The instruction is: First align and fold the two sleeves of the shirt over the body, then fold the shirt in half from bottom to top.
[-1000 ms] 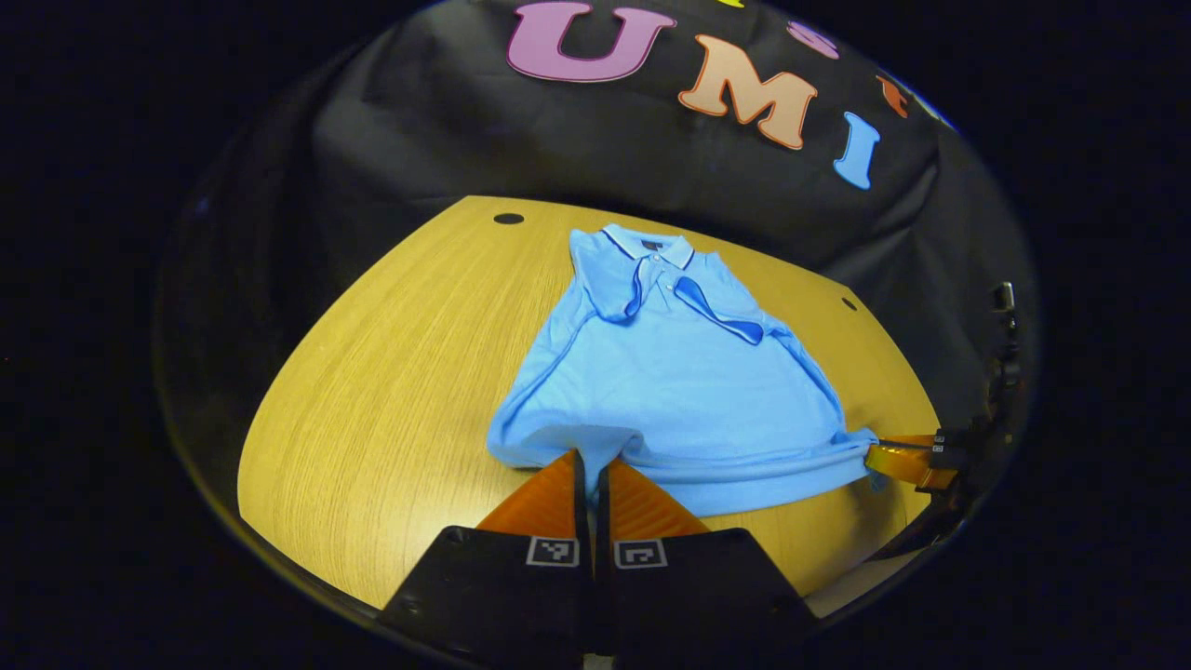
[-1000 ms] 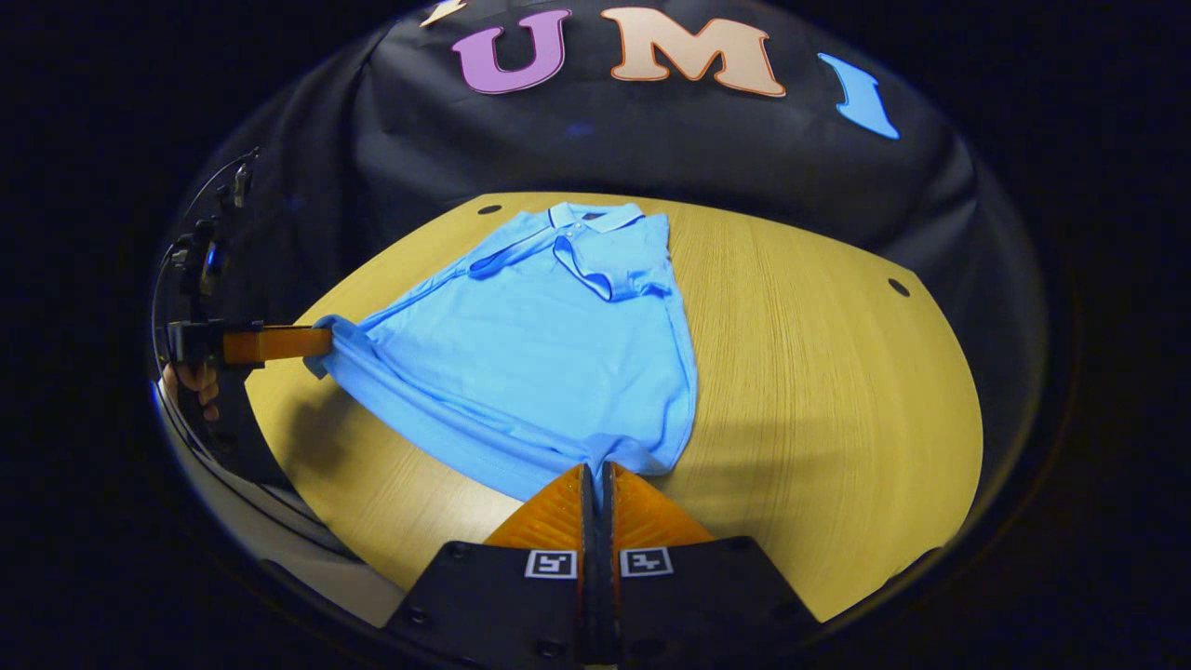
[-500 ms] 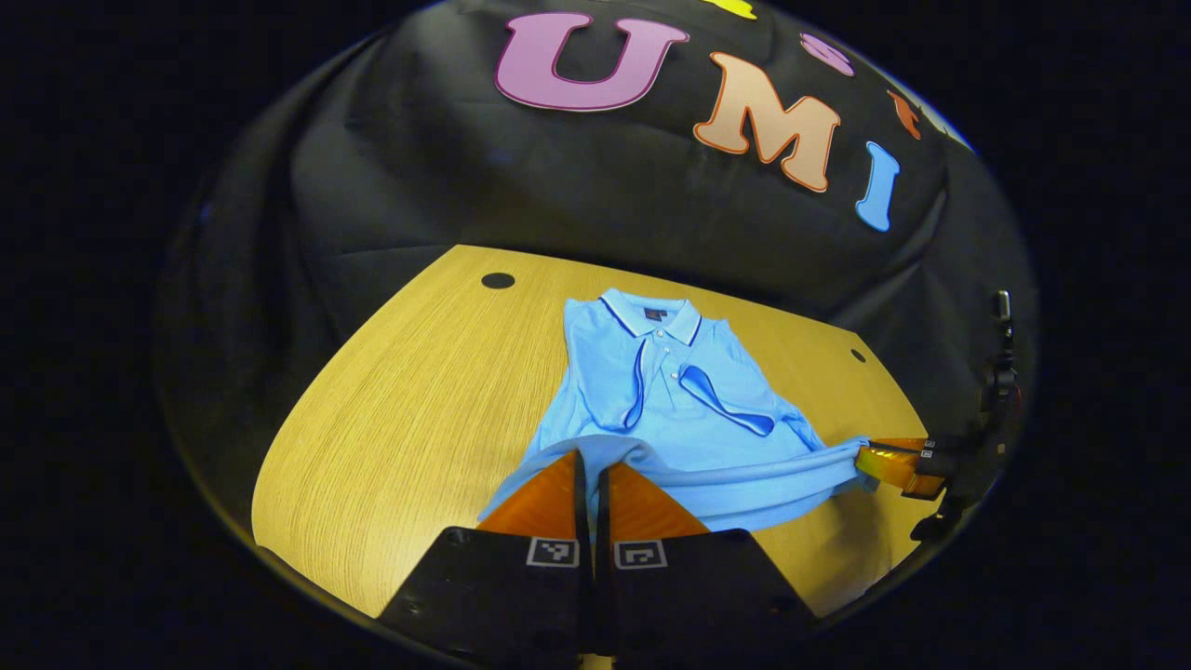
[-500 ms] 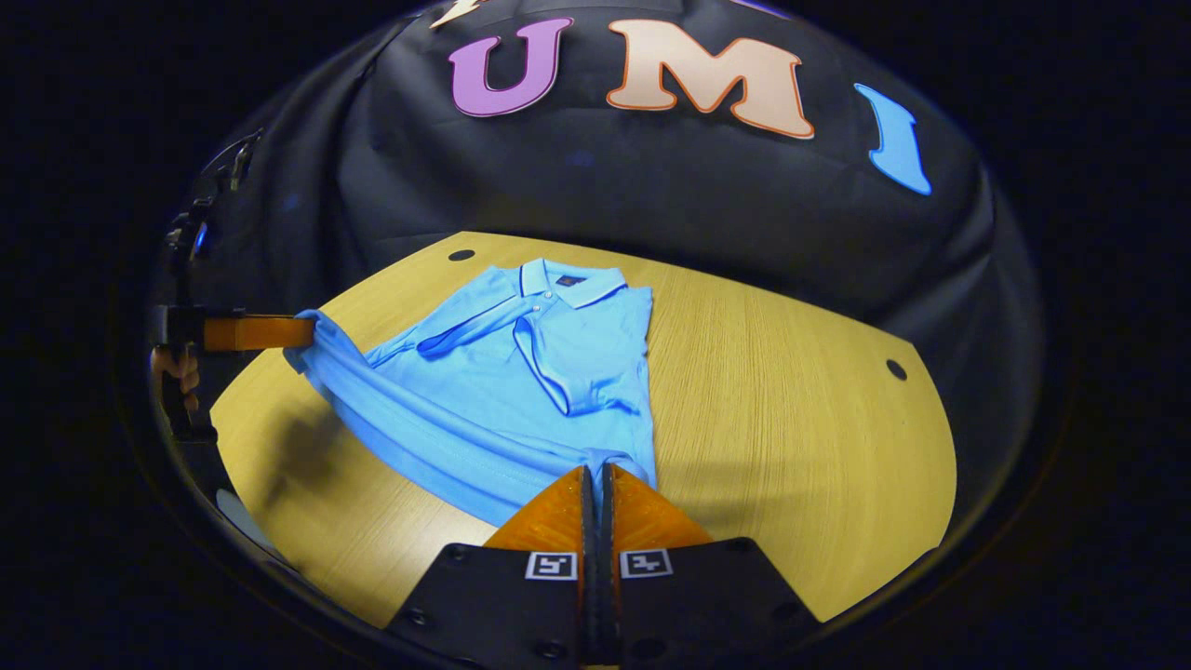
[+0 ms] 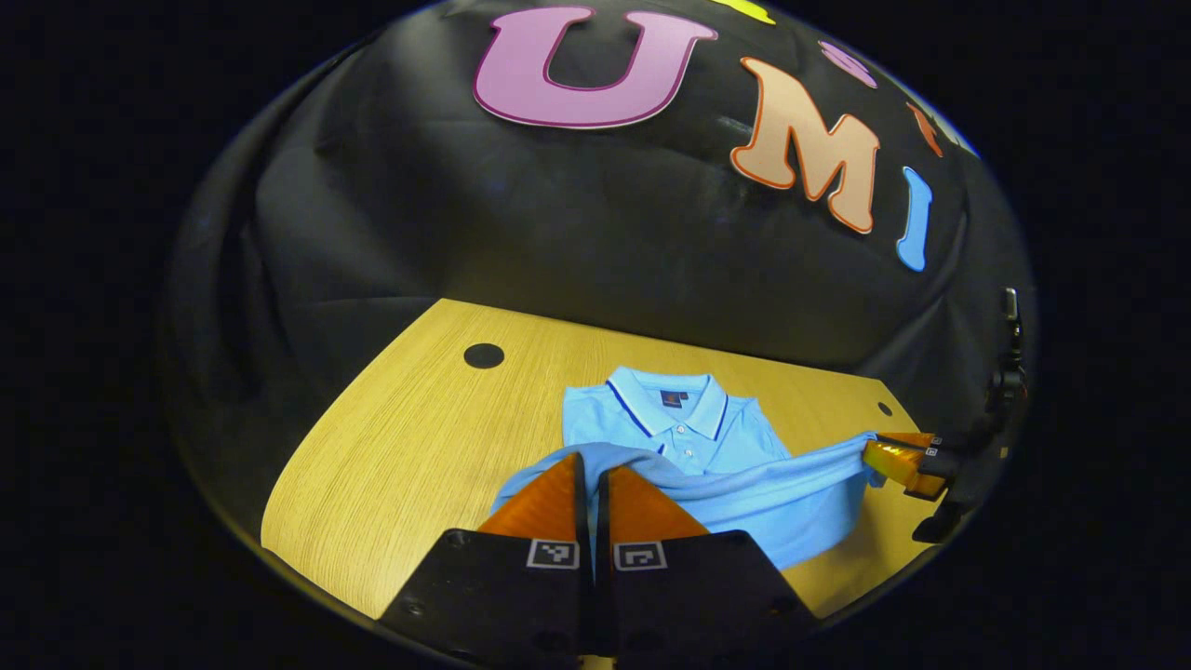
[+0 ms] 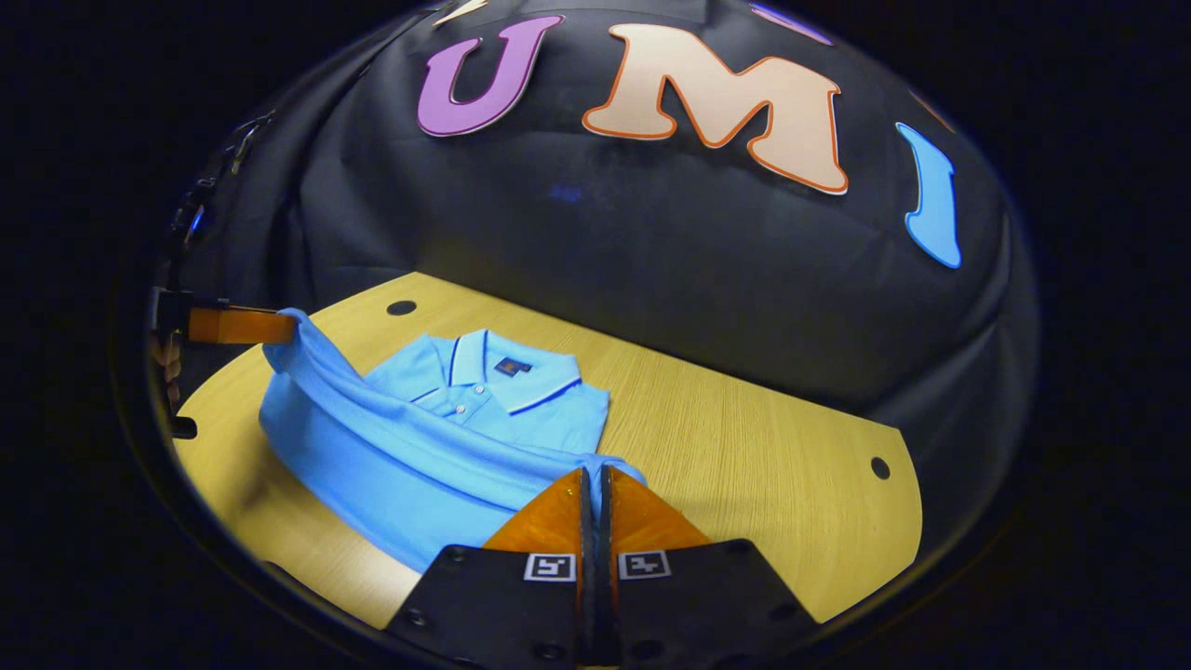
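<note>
With each bottom corner of the shirt (image 5: pixel 744 502) pinched, left gripper (image 5: pixel 588 461) and right gripper (image 6: pixel 595 475) both clamped on the hem, the hem hangs taut, raised above the table (image 5: pixel 419 437), probably to fold evenly; collar (image 6: pixel 502 363) points toward the wall, long axis hem-to-collar.
</note>
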Tool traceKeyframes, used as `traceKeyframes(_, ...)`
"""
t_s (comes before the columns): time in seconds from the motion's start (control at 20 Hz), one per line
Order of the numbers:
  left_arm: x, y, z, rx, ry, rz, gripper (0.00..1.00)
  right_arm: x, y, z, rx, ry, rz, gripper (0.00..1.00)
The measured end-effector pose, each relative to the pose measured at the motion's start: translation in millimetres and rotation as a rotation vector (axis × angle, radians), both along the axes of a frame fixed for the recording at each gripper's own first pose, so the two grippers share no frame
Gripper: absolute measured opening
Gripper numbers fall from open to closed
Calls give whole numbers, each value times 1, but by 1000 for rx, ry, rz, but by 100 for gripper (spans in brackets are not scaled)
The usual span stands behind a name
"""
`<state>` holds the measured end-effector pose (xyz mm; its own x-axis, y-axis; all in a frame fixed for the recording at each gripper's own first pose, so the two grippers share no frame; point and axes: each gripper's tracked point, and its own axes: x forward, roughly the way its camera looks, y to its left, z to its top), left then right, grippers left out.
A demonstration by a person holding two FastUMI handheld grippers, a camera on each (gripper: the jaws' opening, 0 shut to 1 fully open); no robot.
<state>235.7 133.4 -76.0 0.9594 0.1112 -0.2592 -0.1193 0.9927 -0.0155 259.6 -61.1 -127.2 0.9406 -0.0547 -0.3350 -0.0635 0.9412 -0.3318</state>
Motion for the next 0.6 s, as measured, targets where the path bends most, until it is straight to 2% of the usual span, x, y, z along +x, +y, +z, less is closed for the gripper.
traceKeyframes(0.3, 61, 17, -2, -5, 27, 40, 0, 47, -20, -21, 93, 4, -101, 2)
traceKeyframes(0.6, 91, 36, -26, 42, 100, 85, 0, 72, -27, -37, 144, 21, -128, 2)
